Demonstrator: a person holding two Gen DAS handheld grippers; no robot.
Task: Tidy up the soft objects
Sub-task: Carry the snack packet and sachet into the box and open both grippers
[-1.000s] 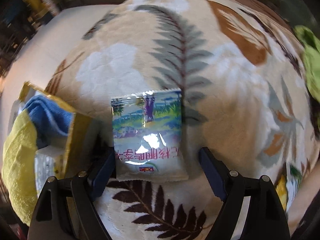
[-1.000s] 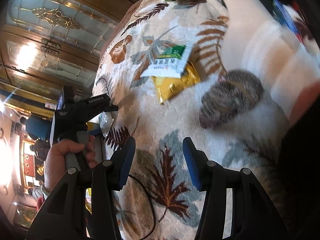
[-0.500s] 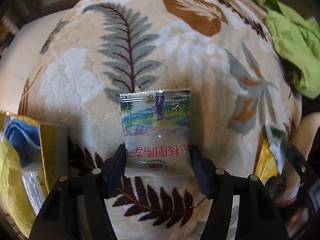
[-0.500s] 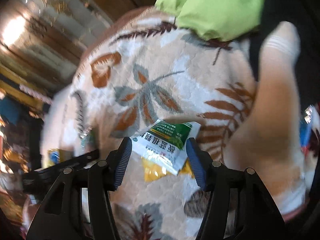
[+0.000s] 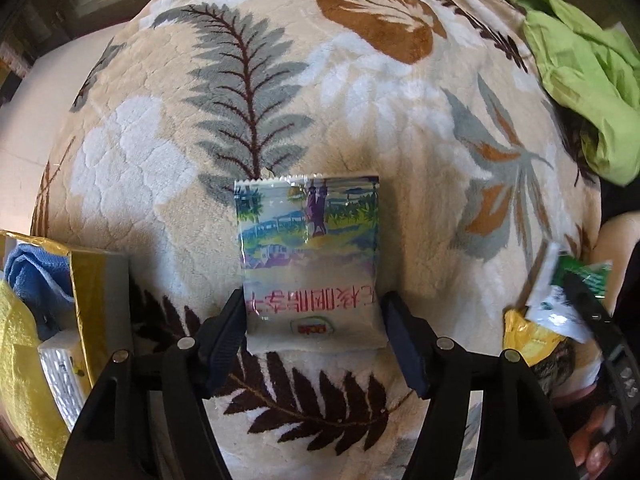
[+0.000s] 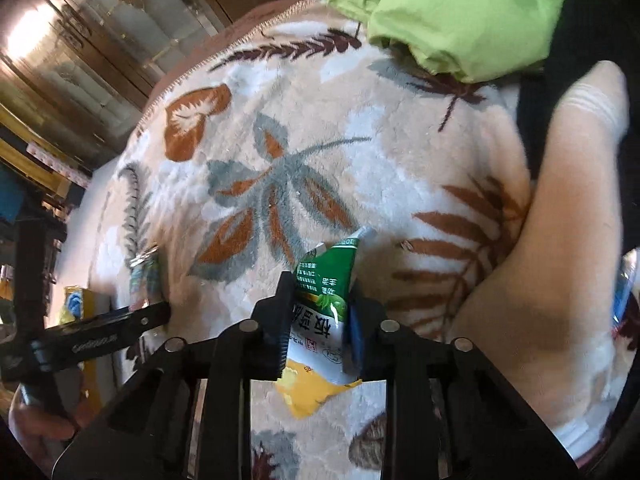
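Our right gripper (image 6: 320,322) has just closed its jaws, pinching a green-and-white sachet (image 6: 326,304). Our left gripper (image 5: 312,330) clasps a pictured foil packet (image 5: 310,260) mid-blanket (image 5: 360,92).

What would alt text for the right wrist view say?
The right hand-held gripper pinches a green-and-white packet, crumpling it above a yellow packet on a leaf-patterned blanket. A green cloth lies at the far edge.

Glass-fronted wooden cabinet (image 6: 92,52), sunlit.
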